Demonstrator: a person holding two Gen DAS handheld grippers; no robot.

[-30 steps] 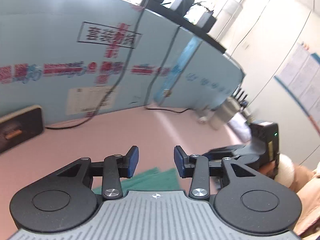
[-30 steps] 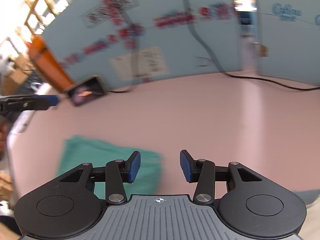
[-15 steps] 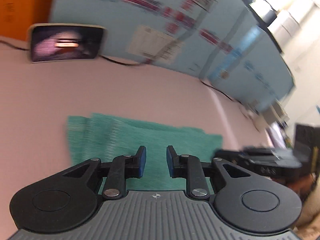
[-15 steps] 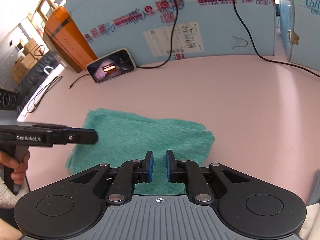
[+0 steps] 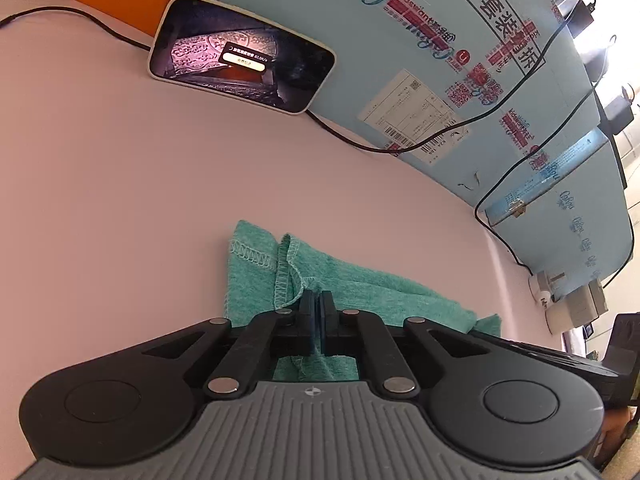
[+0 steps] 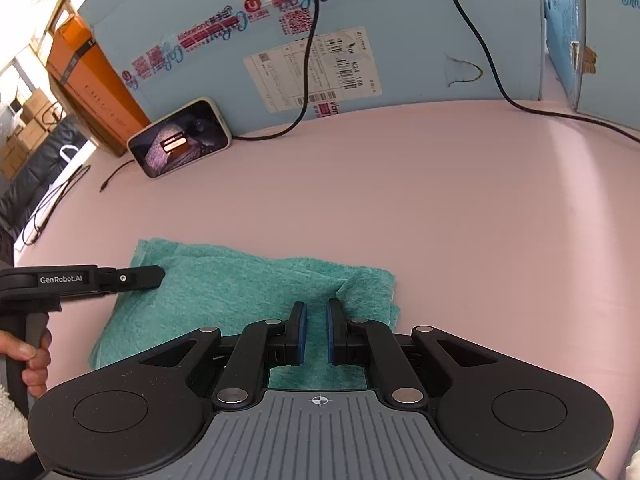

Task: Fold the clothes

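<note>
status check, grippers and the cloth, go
Left gripper shut on green cloth. Right gripper closing, cloth between its jaws. Nothing in the way.

- Both views are bright and sharp, with no motion blur.
- Daylight blows out to white at 2 o'clock in the left view and 10 o'clock in the right.
- Fisheye bending curves the blue boxes (image 5: 472, 92) and the worktop (image 6: 440, 208) edges.
- Shadows are soft and faint.
</note>
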